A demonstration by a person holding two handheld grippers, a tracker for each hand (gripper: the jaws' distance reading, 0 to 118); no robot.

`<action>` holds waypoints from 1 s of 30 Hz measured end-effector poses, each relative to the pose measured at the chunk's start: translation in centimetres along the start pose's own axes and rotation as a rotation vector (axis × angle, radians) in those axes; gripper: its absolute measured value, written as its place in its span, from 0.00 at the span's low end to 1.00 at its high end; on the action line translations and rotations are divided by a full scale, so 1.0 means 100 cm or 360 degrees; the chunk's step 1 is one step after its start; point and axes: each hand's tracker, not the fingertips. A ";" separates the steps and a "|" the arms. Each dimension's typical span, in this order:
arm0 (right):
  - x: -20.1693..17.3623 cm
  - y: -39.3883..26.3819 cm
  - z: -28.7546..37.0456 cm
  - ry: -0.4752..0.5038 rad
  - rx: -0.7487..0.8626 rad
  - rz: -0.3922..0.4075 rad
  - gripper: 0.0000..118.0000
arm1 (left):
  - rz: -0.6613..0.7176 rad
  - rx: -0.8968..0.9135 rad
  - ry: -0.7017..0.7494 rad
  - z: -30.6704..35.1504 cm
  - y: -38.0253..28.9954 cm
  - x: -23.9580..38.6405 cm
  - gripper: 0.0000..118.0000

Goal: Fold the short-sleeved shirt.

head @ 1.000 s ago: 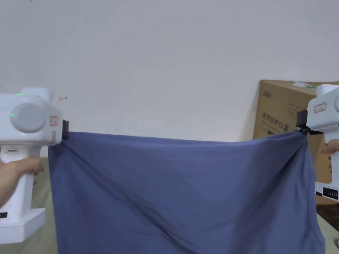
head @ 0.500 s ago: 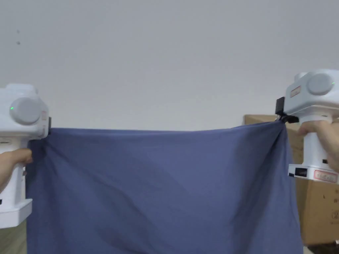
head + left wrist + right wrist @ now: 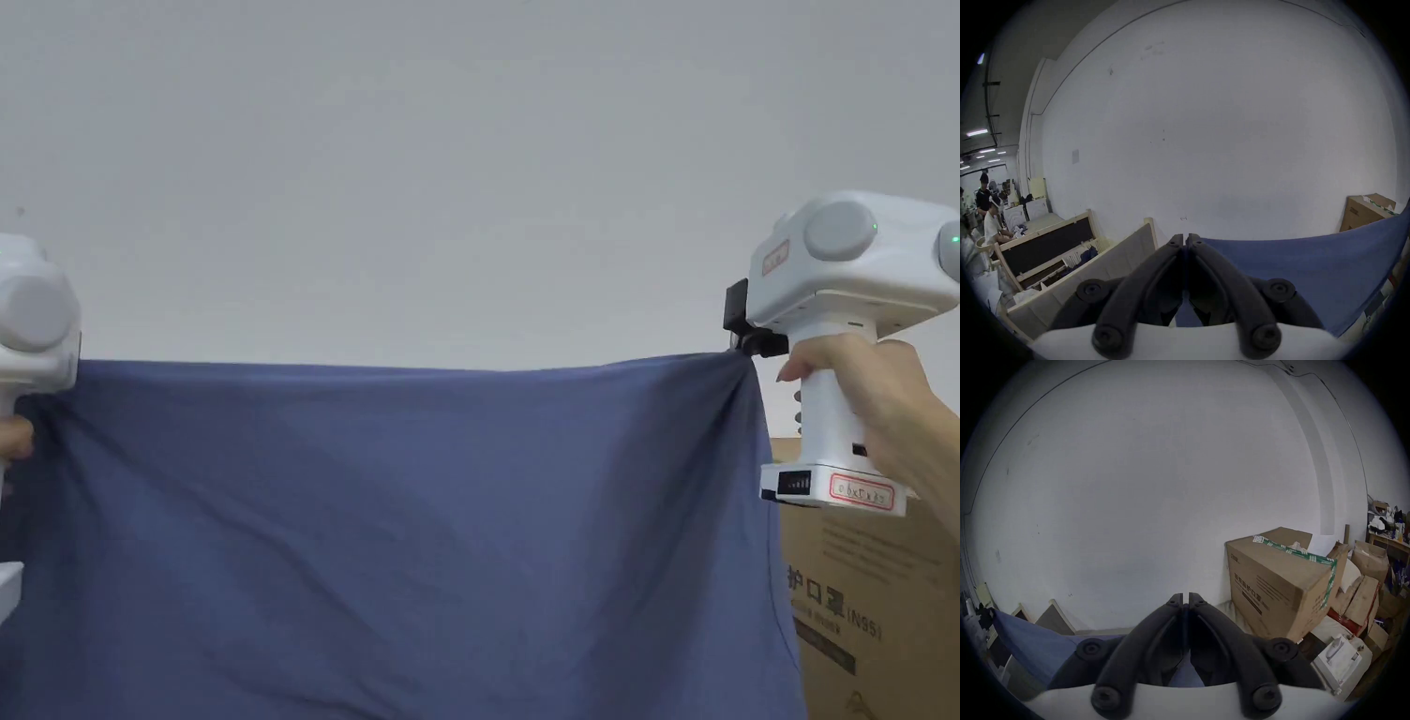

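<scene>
We've got the blue short-sleeved shirt [image 3: 403, 534] stretched in the air, top edge running 9-to-3 between left gripper [image 3: 1185, 240] and right gripper [image 3: 739, 328], each clamped together on a top corner, cloth hanging toward 6, neither hand nearer.

place: storeroom-workshop | cues: stacked cardboard boxes [image 3: 1276, 586], wooden frames [image 3: 1057, 246]

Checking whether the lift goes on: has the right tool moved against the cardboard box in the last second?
Yes. The right tool has risen: a second ago it was level with the cardboard box's upper part; now it sits clear above the box top.
</scene>
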 end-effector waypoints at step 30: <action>0.056 -0.488 -0.284 -0.0252 -0.1324 0.0272 0.03 | -0.0177 -0.1162 0.0135 -0.195 -0.533 0.074 0.01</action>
